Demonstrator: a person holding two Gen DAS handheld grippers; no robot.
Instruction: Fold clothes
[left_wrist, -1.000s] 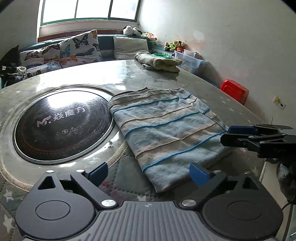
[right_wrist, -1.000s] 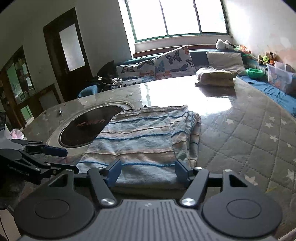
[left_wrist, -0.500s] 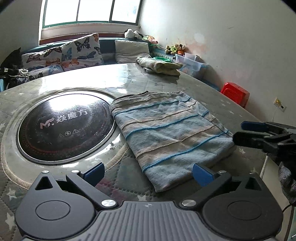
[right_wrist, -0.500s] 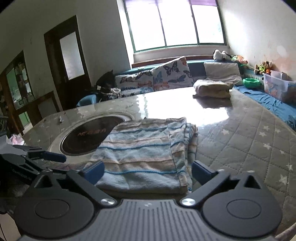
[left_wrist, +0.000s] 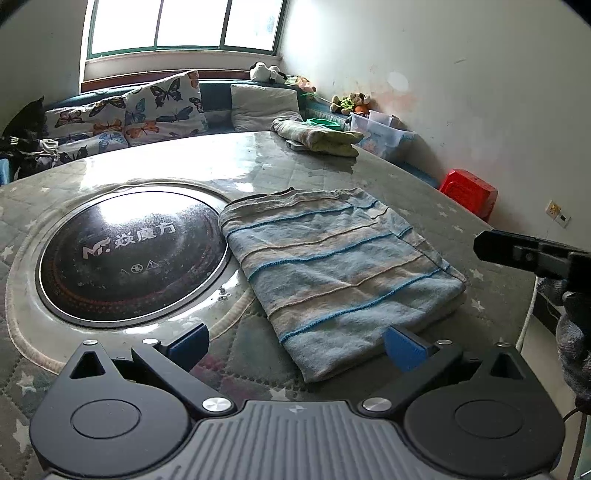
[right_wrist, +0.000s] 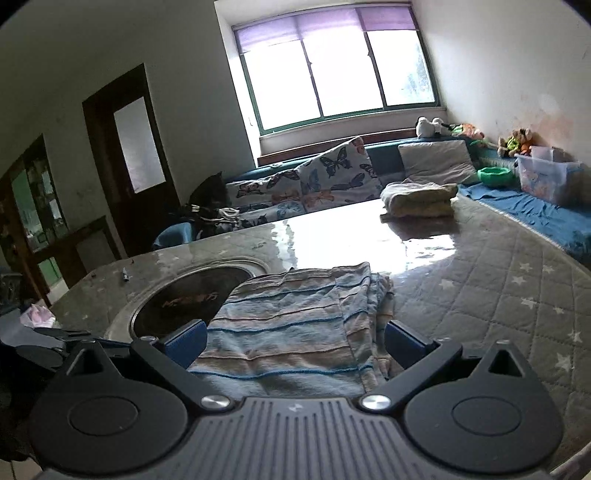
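Both claws gape empty; only the right view shows the towel's (right_wrist: 288, 332) bunched edge.

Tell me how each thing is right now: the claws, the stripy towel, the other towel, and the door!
Left claw: open, holding nothing.
Right claw: open, holding nothing.
Stripy towel: folded, lying flat on the table, partly over the round cooktop's rim.
Other towel: folded, at the table's far edge.
Door: shut.
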